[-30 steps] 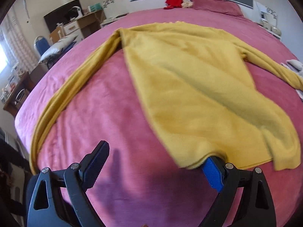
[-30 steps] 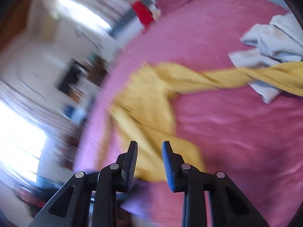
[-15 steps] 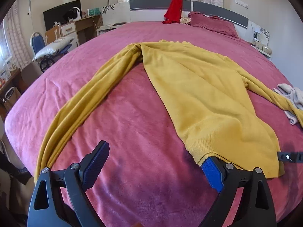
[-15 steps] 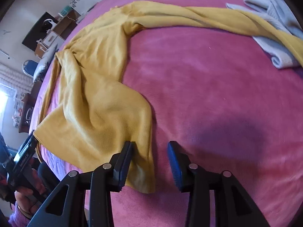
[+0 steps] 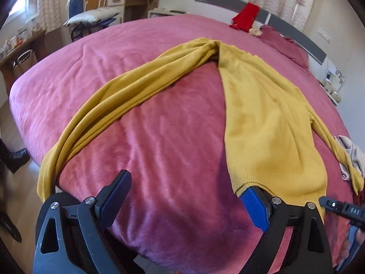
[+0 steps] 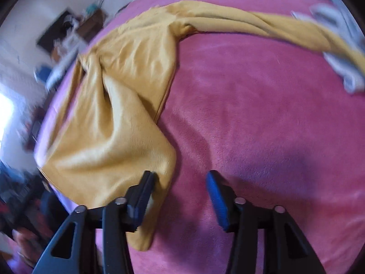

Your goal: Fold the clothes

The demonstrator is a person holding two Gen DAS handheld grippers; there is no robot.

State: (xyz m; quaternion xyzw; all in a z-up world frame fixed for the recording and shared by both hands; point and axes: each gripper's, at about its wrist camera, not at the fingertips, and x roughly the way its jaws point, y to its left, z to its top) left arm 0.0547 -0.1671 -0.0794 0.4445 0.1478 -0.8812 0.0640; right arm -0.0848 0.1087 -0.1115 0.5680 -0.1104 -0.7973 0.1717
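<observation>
Our left gripper (image 5: 186,199) and right gripper (image 6: 180,196) both gape, released, at the hem of the yellow sweater (image 5: 269,123); its length runs away from us up the pink bed (image 5: 159,137), sleeves flung sideways. Beyond stand a headboard (image 5: 228,2) and desk (image 5: 127,0).

- Sweater (image 5: 269,123) is showing as soft yellow knit, ribbed at the hem, matt.
- Blanket (image 5: 164,137) is looking like plush pink fleece, catching a faint sheen.
- Left gripper (image 5: 187,196) is showing matt black plastic, textured blue pads (image 5: 254,207), shiny metal rivets.
- Right gripper (image 6: 180,196) is looking the same.
</observation>
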